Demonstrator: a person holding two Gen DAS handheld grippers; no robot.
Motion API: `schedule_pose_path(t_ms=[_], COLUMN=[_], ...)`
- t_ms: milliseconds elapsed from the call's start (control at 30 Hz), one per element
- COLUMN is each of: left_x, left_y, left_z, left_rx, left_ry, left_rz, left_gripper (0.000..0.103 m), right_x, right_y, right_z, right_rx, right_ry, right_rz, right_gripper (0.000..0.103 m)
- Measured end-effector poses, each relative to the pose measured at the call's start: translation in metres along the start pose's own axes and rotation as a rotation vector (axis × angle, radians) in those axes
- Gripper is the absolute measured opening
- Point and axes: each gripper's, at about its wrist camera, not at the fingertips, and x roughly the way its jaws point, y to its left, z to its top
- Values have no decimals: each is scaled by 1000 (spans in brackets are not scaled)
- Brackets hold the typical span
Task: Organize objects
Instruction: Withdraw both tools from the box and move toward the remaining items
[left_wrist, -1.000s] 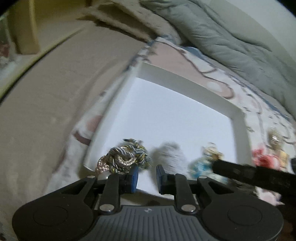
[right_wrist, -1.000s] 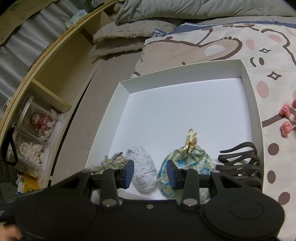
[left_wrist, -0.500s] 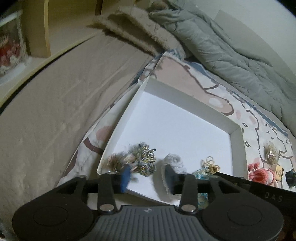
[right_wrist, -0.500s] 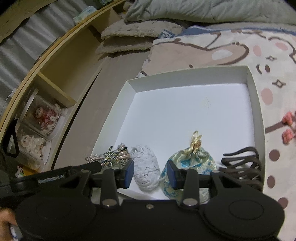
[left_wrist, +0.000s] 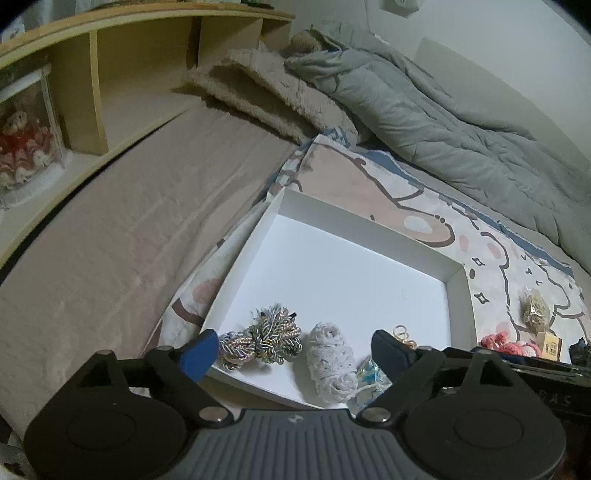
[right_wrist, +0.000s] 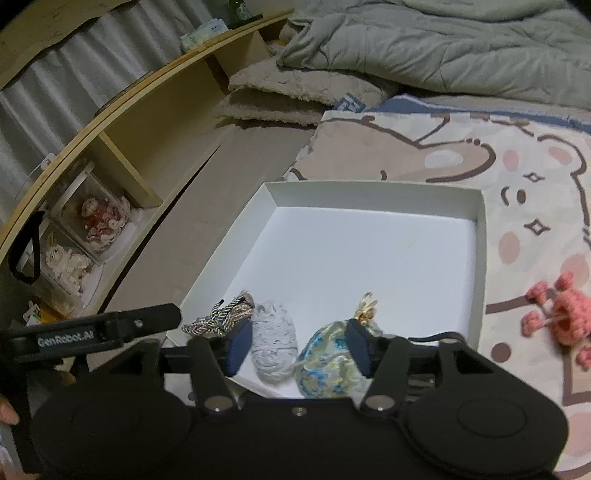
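Both grippers tilt steeply down over the near edge of a shallow white cardboard box (left_wrist: 460, 291) lying on a cartoon-bear printed blanket (right_wrist: 517, 173). The left gripper (left_wrist: 293, 349) hangs above the box's near left corner; the right gripper (right_wrist: 299, 341) sits just to its right, its black body showing at the right edge of the left wrist view.

Along the near wall of the box, left to right, lie a knotted bundle of multicoloured braided cord (left_wrist: 267, 339), a small roll of white lace trim (left_wrist: 332, 362) and a blue-and-gold brocade drawstring pouch (right_wrist: 328, 365).

Only the left wrist view shows a small clear packet of gold-coloured bits (left_wrist: 533, 310) on the blanket far right of the box. Only the right wrist view shows a fingertip (right_wrist: 7, 411) at the near left edge behind the left gripper's arm. A pink crocheted toy (right_wrist: 561, 317) on the blanket right of the box is seen whole there — the left view catches only part.

The left jaws have just been opening and stand wide, clear of the cord and lace below them. The right jaws have just been opening too — about half apart, one pad overlapping the pouch, though contact cannot be told.

Farther off lie a folded beige fleece (left_wrist: 273, 96), a grey quilt (right_wrist: 443, 40) and a wooden shelf (left_wrist: 110, 74).
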Motion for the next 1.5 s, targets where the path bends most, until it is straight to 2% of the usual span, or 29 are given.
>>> schedule_pose_path(t_ms=[133,300,700,967,1500], left_x=[-9,-19,-35,-30,-11], left_y=[-3,-9,-29,-51,-150], left_z=[0,0,-1,3,8], left_rx=[6,30,69,60,138], left_ry=[-23,-46,-72,-85,-99], left_rz=[13,29,30,-6,-121], left_gripper=[99,103,103,103,103], right_x=[-10,-25,-56,-74,-121], right_y=[-1,-6,-23,-46,-128], right_z=[2,6,17,23,32], right_rx=[-47,-85,-120,-117,-53], right_ry=[-18,-49,-107,-135,-193], right_rz=[-21,-52,-126,-164,-297], right_gripper=[83,100,103,103,103])
